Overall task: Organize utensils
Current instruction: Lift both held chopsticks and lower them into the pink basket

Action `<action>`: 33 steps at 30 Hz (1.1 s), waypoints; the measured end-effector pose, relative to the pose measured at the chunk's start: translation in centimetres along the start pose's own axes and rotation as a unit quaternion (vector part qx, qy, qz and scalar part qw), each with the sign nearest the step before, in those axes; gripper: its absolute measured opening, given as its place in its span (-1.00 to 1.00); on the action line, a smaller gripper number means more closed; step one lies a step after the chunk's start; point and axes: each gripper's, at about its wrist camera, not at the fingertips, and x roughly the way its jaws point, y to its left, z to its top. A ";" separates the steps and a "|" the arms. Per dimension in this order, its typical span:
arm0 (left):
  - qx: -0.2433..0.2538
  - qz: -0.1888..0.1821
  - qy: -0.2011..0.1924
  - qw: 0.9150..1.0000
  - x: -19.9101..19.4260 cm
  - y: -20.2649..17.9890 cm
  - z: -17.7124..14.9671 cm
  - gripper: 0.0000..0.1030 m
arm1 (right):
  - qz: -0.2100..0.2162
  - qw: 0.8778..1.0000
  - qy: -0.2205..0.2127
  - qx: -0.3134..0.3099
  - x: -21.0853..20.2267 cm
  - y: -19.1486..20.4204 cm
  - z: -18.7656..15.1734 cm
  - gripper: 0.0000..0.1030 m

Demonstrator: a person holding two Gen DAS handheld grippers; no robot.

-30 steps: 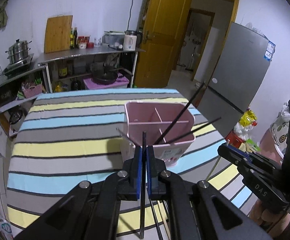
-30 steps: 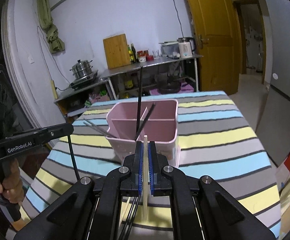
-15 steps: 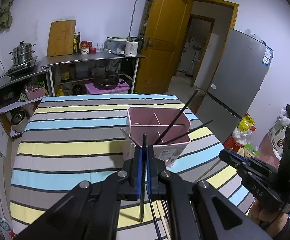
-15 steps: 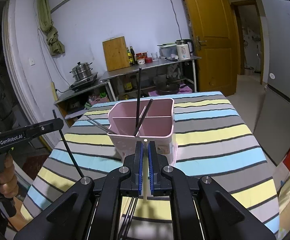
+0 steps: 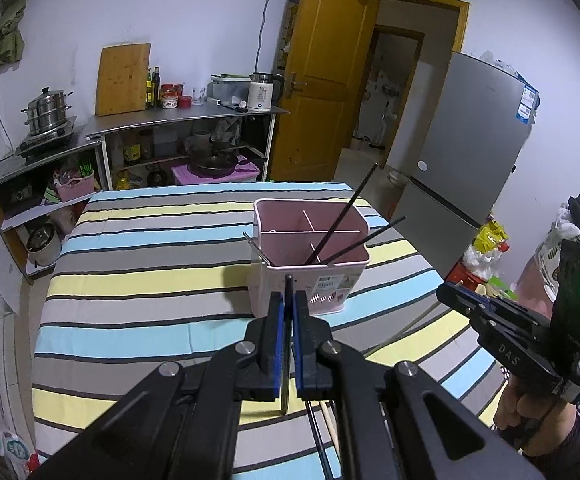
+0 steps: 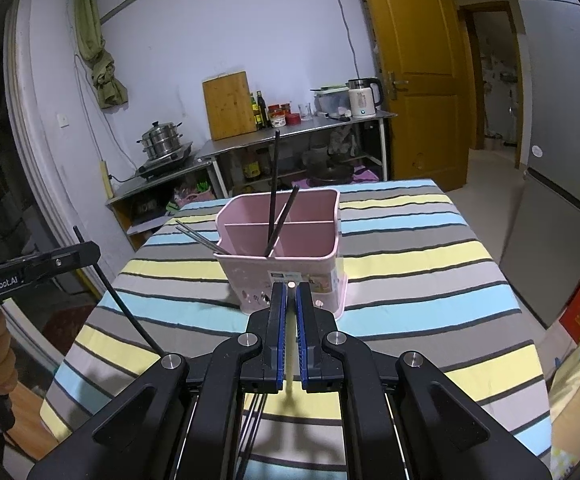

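A pink utensil caddy (image 5: 310, 256) stands on the striped tabletop (image 5: 149, 264) in a small kitchen, its interior split by thin walls into compartments. Two black chopsticks (image 5: 346, 212) lean out of it toward the refrigerator (image 5: 466, 148) side, their lower ends in the near compartments, while a pair of thin metal chopsticks (image 6: 199, 236) pokes over the rim on the opposite side.

Both hand-held tools hover on the near side of the caddy, above the cloth. The left tool (image 5: 288, 312) is clenched on a single black chopstick (image 5: 287, 292), which stands nearly upright between its blue-lined fingers; the tip shows just above them and the shaft runs down below. From the right-hand camera the same stick (image 6: 125, 308) is seen slanting down from the left tool over the tabletop's edge.

The right tool (image 6: 290, 300) is closed on a pale chopstick (image 6: 290, 286), whose rounded end sits between the fingertips, in front of the caddy's labelled wall.

More loose chopsticks (image 5: 322, 436) lie on the cloth beneath the tools, close to the near edge. Behind the tabletop, a steel shelf (image 5: 185, 116) carries a cutting board (image 5: 121, 80), bottles and a kettle (image 5: 259, 94).
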 end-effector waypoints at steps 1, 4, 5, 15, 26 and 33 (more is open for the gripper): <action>0.000 -0.001 0.001 1.000 -0.1 -0.1 0.0 -0.91 | 0.001 1.000 -0.002 -0.001 -0.2 0.1 0.1 -0.91; -0.002 -0.003 -0.002 1.000 -0.4 -0.1 0.2 -0.91 | 0.005 1.000 -0.008 -0.009 -0.9 0.3 0.4 -0.91; -0.004 -0.005 -0.003 1.000 -0.5 0.0 0.2 -0.91 | 0.006 1.000 -0.010 -0.010 -1.0 0.4 0.5 -0.91; -0.011 -0.018 -0.006 1.000 -1.3 0.3 0.7 -0.91 | 0.025 0.999 -0.021 -0.014 -1.7 1.5 1.1 -0.91; -0.020 -0.032 -0.012 0.999 -1.1 0.4 3.3 -0.91 | 0.036 0.998 -0.041 -0.020 -1.6 2.7 3.7 -0.91; -0.019 -0.041 -0.038 0.998 -1.9 -0.1 6.7 -0.91 | 0.041 0.996 -0.077 -0.021 -2.4 3.1 6.5 -0.91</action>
